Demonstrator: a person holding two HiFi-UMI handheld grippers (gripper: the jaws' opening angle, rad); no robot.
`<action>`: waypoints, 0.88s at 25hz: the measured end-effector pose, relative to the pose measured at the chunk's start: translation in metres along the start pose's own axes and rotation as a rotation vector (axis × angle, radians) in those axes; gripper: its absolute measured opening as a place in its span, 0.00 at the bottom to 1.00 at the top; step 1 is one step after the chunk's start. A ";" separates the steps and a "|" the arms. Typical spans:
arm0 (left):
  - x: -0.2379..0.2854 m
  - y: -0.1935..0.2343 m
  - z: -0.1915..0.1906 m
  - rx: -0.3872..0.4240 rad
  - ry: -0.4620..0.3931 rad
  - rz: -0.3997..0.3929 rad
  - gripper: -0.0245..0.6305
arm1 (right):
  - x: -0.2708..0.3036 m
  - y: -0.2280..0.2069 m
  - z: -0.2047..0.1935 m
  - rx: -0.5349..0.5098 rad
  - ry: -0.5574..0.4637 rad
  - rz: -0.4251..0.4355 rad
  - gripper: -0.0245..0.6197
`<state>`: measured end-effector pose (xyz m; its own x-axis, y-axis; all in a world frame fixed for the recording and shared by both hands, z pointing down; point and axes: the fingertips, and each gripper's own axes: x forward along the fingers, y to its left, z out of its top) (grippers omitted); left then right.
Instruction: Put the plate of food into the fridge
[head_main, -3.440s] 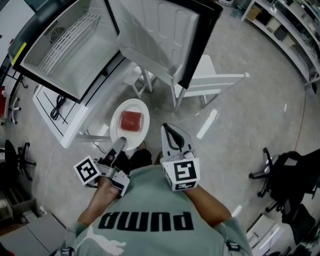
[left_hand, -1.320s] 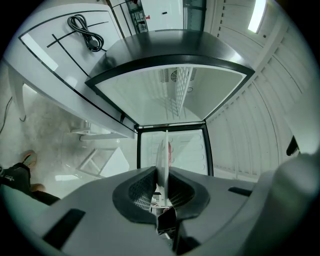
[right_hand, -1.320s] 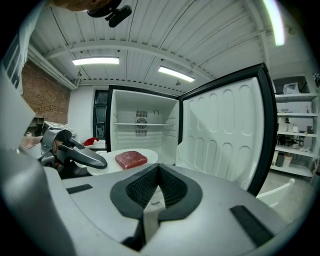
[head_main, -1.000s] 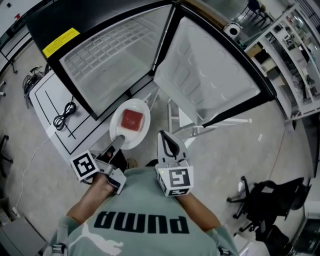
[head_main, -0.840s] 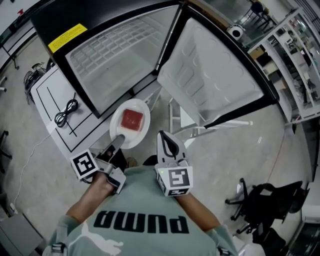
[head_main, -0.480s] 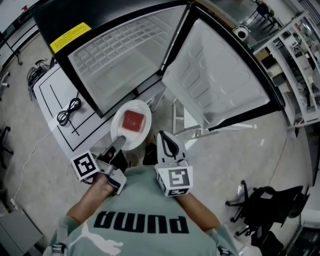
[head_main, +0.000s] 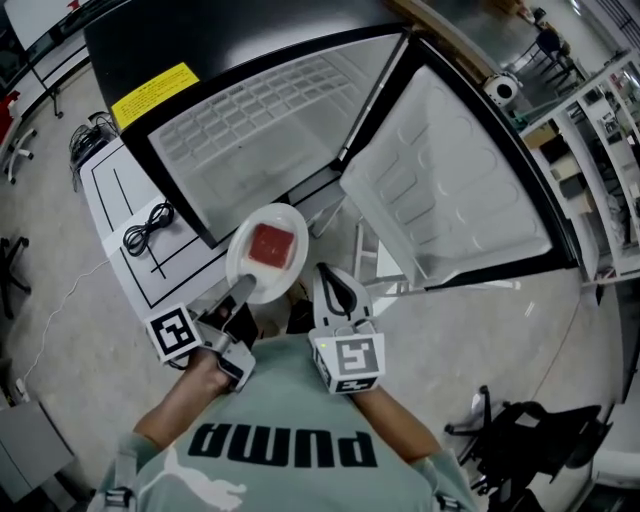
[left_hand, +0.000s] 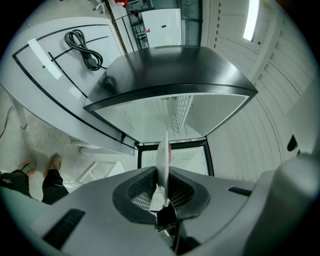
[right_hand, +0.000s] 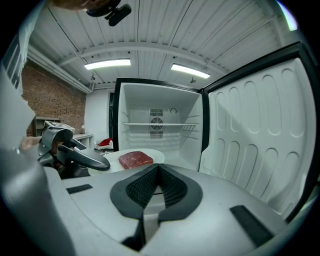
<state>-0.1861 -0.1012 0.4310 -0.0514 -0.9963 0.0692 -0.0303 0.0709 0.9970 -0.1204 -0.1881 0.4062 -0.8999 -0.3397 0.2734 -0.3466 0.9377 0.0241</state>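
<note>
I have the left tongs (head_main: 243, 291) clamped on the near rim of the round white plate (head_main: 288, 228), and they hold it out level in the air. In the left gripper view the plate (left_hand: 163, 150) runs edge-on as a thin white line between the two pads, which press on it from either side. A flat red slab of meat (head_main: 269, 244) lies in the middle of the plate.

The plate is outside the open black fridge (head_main: 300, 25), just in front of its white cavity and not yet in it. In the head view it hangs between the white bench (head_main: 112, 190) on the left and the lower edge of the fridge's white door (head_main: 450, 190), which is swung wide to the right. A coiled black cable (head_main: 147, 228) lies on the bench.

My right tongs (head_main: 335, 280) are just beside the plate, to its right, with their jaws together and nothing between them. The right gripper view looks straight into the fridge, with a wire shelf (right_hand: 157, 125) across the cavity and the meat (right_hand: 136, 159) low at left.
</note>
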 end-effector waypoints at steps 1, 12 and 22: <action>0.003 0.000 0.002 -0.002 -0.005 0.002 0.09 | 0.003 -0.002 0.000 0.000 0.003 0.004 0.05; 0.040 0.005 0.017 -0.004 -0.047 0.031 0.09 | 0.035 -0.037 0.004 0.008 0.013 0.039 0.05; 0.081 0.001 0.038 0.003 -0.105 0.044 0.09 | 0.063 -0.068 0.008 0.038 0.018 0.074 0.05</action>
<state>-0.2280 -0.1795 0.4362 -0.1567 -0.9816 0.1092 -0.0284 0.1150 0.9930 -0.1556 -0.2737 0.4137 -0.9186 -0.2682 0.2902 -0.2897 0.9566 -0.0330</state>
